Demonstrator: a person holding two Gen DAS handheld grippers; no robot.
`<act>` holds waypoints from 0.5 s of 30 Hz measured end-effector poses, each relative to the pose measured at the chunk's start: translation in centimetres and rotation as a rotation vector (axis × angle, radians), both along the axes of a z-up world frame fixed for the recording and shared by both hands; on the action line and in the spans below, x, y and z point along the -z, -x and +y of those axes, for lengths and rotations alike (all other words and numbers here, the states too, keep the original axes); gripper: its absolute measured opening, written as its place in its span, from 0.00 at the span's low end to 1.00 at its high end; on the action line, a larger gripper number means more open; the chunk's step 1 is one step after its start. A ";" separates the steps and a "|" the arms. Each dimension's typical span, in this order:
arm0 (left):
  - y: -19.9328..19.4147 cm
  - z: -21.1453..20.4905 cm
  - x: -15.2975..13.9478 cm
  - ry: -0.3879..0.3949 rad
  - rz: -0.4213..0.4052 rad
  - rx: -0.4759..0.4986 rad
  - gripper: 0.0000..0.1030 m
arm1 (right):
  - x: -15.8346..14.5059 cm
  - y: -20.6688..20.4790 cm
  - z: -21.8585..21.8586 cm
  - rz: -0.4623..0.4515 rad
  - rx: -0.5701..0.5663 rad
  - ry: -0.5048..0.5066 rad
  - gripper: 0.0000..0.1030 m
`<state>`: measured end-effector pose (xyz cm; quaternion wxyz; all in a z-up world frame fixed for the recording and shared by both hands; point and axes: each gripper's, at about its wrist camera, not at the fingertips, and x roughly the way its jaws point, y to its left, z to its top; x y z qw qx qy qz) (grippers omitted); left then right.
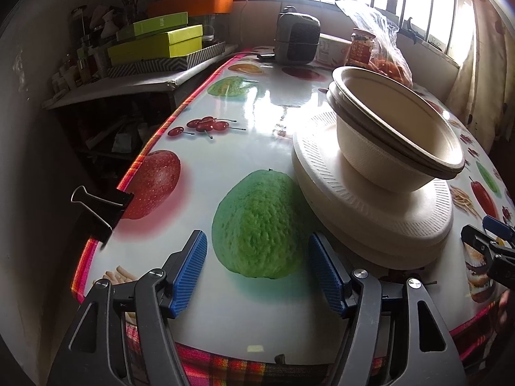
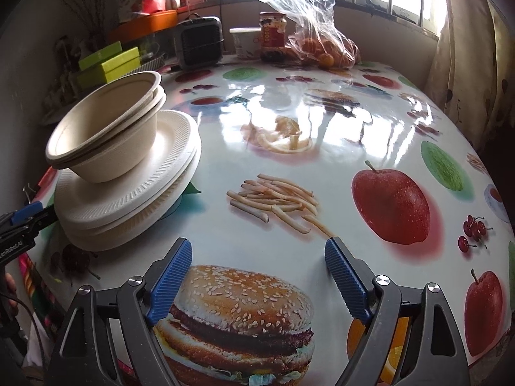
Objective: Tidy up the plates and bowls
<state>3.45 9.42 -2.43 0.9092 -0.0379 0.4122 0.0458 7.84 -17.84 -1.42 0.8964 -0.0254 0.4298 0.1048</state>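
Note:
A stack of cream paper bowls (image 1: 396,128) sits on a stack of white paper plates (image 1: 370,206) on the fruit-print table. The top bowls are tilted. The same bowls (image 2: 106,128) and plates (image 2: 135,189) show at the left of the right wrist view. My left gripper (image 1: 257,267) is open and empty, just left of the plates near the table's front edge. My right gripper (image 2: 257,273) is open and empty over a burger print, to the right of the stack. The right gripper's tip shows in the left wrist view (image 1: 489,234); the left gripper's tip shows in the right wrist view (image 2: 25,215).
At the table's far end stand a small grey heater (image 2: 199,41), a jar (image 2: 273,35), a paper cup (image 2: 246,43) and a plastic bag of oranges (image 2: 322,48). Green boxes (image 1: 154,45) lie on a side shelf. A binder clip (image 1: 99,209) grips the left table edge.

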 end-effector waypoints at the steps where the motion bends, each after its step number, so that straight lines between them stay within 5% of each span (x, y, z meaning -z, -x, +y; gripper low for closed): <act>1: 0.0 0.0 0.0 -0.003 -0.001 0.000 0.65 | 0.1 0.0 0.0 0.000 0.001 0.000 0.86; 15: -0.6 0.0 0.3 -0.026 -0.016 -0.050 0.68 | 0.4 0.0 0.3 -0.027 0.015 0.023 0.93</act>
